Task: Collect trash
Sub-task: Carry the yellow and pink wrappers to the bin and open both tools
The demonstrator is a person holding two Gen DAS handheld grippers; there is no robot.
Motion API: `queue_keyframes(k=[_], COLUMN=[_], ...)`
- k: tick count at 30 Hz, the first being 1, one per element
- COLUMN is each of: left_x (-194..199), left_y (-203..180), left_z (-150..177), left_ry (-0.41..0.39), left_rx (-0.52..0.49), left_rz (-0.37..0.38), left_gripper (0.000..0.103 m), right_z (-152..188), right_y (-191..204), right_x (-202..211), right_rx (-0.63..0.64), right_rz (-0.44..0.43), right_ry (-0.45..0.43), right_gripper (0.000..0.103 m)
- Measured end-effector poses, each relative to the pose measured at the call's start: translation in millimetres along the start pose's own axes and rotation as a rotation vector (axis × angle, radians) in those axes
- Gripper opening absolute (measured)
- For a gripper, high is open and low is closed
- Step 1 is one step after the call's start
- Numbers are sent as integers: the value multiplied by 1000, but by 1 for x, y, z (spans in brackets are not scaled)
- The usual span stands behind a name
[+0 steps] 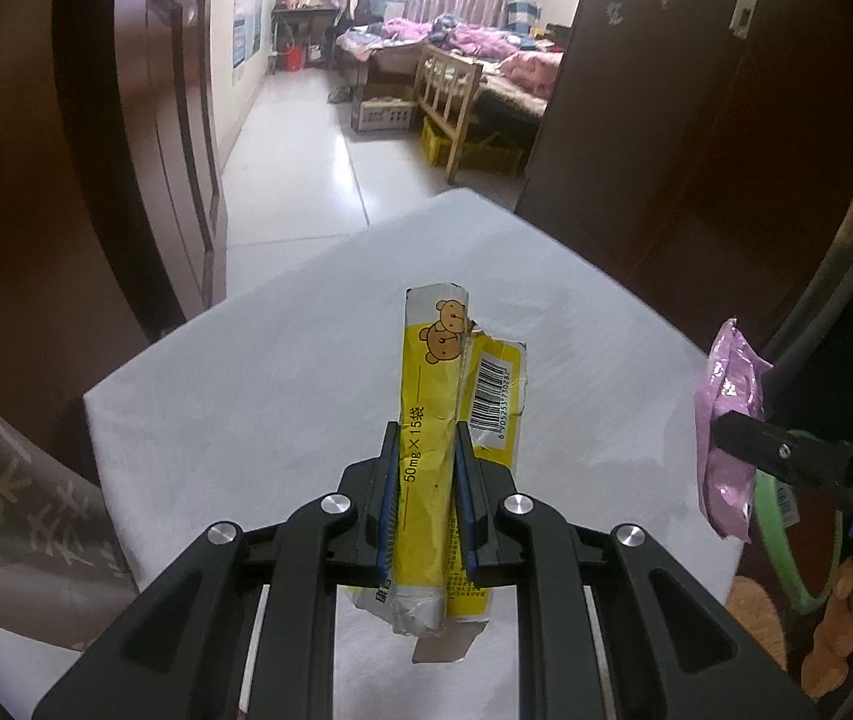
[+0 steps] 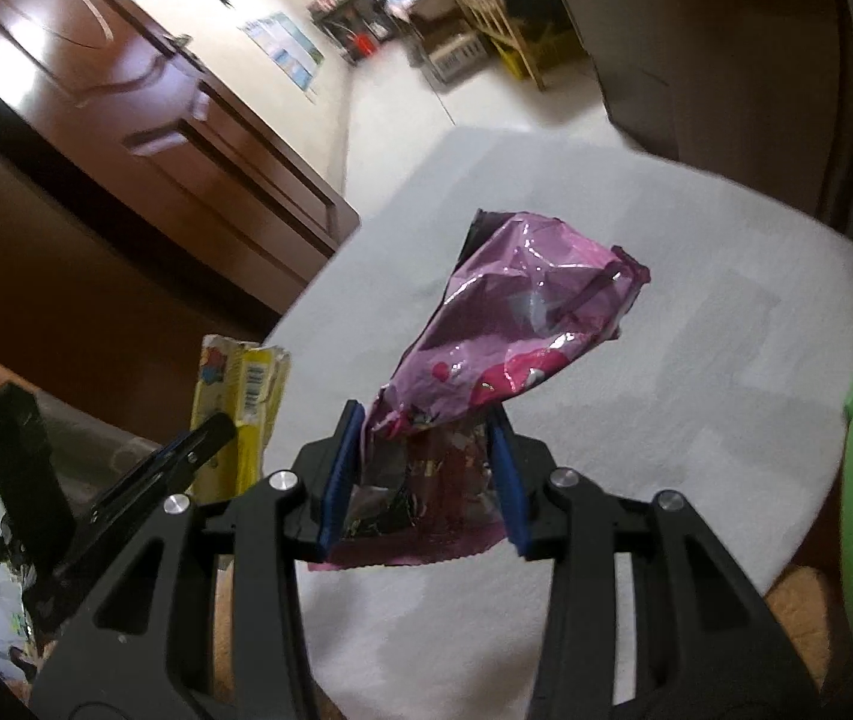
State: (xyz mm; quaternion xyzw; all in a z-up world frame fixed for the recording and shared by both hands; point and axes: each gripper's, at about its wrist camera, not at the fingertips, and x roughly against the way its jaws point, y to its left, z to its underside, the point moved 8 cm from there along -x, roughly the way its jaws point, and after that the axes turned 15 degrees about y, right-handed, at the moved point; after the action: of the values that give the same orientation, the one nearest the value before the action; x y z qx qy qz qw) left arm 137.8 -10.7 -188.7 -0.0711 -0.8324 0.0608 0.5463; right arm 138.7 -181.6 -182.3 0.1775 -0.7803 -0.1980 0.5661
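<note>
Both grippers grip trash: left gripper [image 1: 426, 450] a yellow box [image 1: 432, 414] ("50mg×15"), right gripper [image 2: 426, 426] a pink wrapper [image 2: 516, 312].

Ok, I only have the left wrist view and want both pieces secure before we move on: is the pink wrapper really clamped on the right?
Observer: Yes. In the right wrist view the right hand-held gripper has both blue pads pressed on the pink wrapper, pinching its crumpled lower part.
Operator: Does any of it hang loose?
Observer: Its flat bottom edge sticks out below the pads towards the camera, and the puffed top flares out beyond them.
Operator: Can you see my yellow box from there?
Observer: Yes. The yellow box shows at that view's left, with its torn end up.
</note>
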Motion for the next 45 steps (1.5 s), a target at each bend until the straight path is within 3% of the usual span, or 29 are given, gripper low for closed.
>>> queue_keyframes(k=[8,28,37,45], left_x=[27,56,40,12], left_y=[-20,-80,-130,-212], left_z=[-9,-15,-10,1], left_ry=[-58,-106,-54,0], left_rx=[-34,-139,-206,-291], left_rz=[16,37,117,234], left_gripper=[14,14,14,14], right_z=[4,24,34,48], right_y=[-1,-37,-81,-143], right_x=[36,93,117,154], right_rx=[32,-20,-93,-216], right_rz=[-42,-86,-52,14], right_ry=[-96,-196,-225,-284], right_gripper=[40,40,41,40])
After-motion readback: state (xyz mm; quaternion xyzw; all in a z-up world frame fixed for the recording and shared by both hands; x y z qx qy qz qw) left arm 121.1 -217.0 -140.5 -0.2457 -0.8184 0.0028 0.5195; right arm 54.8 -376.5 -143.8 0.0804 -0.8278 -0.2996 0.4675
